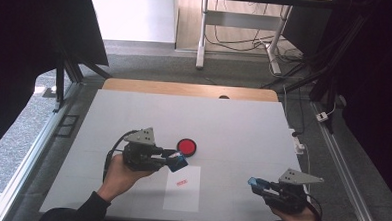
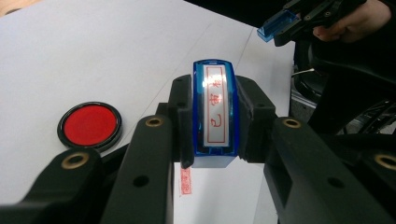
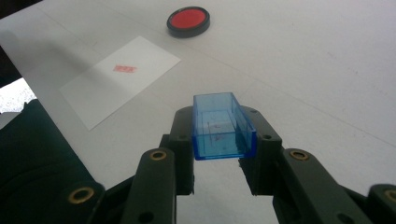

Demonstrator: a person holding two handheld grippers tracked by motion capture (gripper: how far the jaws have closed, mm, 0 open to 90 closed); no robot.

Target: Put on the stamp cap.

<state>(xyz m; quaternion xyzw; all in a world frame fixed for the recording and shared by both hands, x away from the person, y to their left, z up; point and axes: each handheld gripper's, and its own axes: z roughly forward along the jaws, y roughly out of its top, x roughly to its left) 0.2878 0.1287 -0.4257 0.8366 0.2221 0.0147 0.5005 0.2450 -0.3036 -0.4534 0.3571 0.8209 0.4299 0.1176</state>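
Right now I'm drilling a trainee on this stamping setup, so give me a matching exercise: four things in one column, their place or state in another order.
Things:
1. stamp
2. blue cap
3. red ink pad
4. paper sheet

Places or states:
A. lies flat, bears a red imprint
B. clamped in the left claw
C. clamped in the right claw
D. sits open on the table beyond the sheet

Pairs: 1-B, 2-C, 3-D, 4-A

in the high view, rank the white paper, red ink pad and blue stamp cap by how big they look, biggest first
1. white paper, clearly the largest.
2. red ink pad.
3. blue stamp cap, held in the right gripper. It is partly hidden by the fingers, so its gap to the ink pad is unsure.
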